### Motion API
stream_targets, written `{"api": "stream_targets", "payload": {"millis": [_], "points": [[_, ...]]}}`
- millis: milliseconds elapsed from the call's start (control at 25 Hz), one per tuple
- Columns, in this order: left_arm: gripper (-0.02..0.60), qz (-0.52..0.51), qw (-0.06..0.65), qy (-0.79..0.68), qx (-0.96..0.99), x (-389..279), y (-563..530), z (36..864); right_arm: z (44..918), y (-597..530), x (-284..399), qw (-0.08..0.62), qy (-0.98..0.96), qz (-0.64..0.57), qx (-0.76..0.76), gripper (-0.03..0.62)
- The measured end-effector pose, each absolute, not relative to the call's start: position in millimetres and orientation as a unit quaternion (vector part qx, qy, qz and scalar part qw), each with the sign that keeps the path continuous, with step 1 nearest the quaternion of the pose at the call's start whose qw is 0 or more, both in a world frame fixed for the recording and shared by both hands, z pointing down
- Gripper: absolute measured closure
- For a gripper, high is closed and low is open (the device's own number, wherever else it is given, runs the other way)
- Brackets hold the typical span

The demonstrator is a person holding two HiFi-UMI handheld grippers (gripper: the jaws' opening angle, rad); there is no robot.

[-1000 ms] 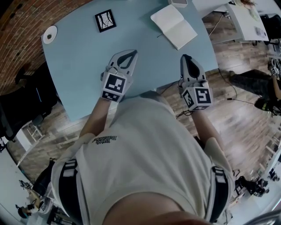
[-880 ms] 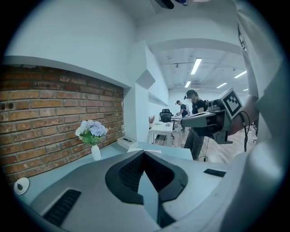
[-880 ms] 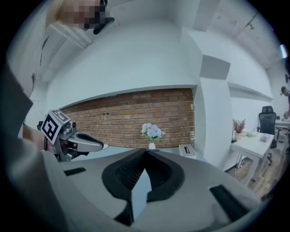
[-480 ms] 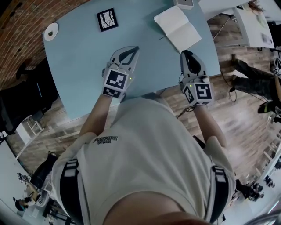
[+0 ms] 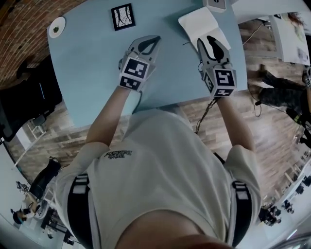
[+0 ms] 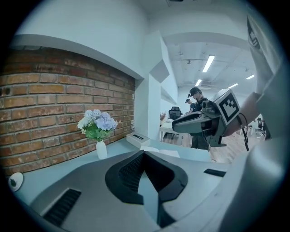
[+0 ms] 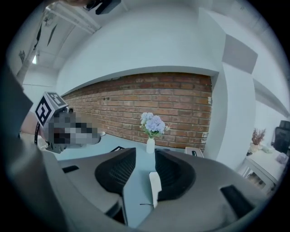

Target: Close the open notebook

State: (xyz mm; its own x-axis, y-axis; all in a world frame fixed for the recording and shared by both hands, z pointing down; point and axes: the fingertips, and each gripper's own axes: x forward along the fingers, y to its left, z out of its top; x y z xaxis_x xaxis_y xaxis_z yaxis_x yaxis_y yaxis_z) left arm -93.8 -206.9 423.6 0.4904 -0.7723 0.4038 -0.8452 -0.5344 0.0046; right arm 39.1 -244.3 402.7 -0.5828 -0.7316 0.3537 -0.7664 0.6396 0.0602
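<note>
The open notebook (image 5: 198,23) lies flat with white pages on the light blue table (image 5: 92,73), at its far right. My right gripper (image 5: 212,39) hovers over the notebook's near page. Its jaws have just been opening and now stand apart. In the right gripper view (image 7: 145,156) a white page edge (image 7: 155,186) shows low in the gap, and the pads do not press on it. My left gripper (image 5: 155,39) is over bare table left of the notebook, with its tips together and nothing in them. The left gripper view (image 6: 144,153) shows the notebook (image 6: 161,152) ahead.
A black-and-white square card (image 5: 122,16) and a small white disc (image 5: 57,27) lie at the far left. A white box (image 5: 216,4) sits beyond the notebook. A vase of flowers (image 6: 97,129) stands by the brick wall. The table's right edge (image 5: 239,58) runs close to my right gripper.
Both grippers moved forward across the table. The right one came over the notebook's near page and its jaws went from shut to open. The left stayed shut.
</note>
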Motion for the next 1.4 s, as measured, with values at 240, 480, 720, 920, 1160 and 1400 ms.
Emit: {"api": "stream_targets", "payload": {"millis": [240,480,720,920,1160,1400], "points": [[0.572,0.181,0.109,-0.473,0.855,-95.2,-243.5,447.9,447.7,-294.9,11.1,0.205,-0.889,0.057,0.405,0.413],[0.572,0.185,0.126,-0.468,0.855,-93.9,-276.7,489.8,523.4,-336.1,-8.8,0.260,-0.880,0.065,0.392,0.413],[0.572,0.187,0.150,-0.464,0.853,-88.3,-302.0,528.3,586.1,-362.3,-20.9,0.326,-0.859,0.037,0.393,0.373],[0.572,0.190,0.152,-0.458,0.855,-84.4,-315.9,542.8,613.4,-377.6,-24.3,0.373,-0.837,-0.016,0.399,0.375],[0.572,0.190,0.159,-0.456,0.855,-89.4,-315.5,547.6,616.0,-375.9,-26.1,0.342,-0.847,0.027,0.405,0.437],[0.572,0.193,0.172,-0.452,0.854,-88.0,-310.7,555.7,612.7,-368.4,-26.4,0.290,-0.861,0.073,0.412,0.533]]}}
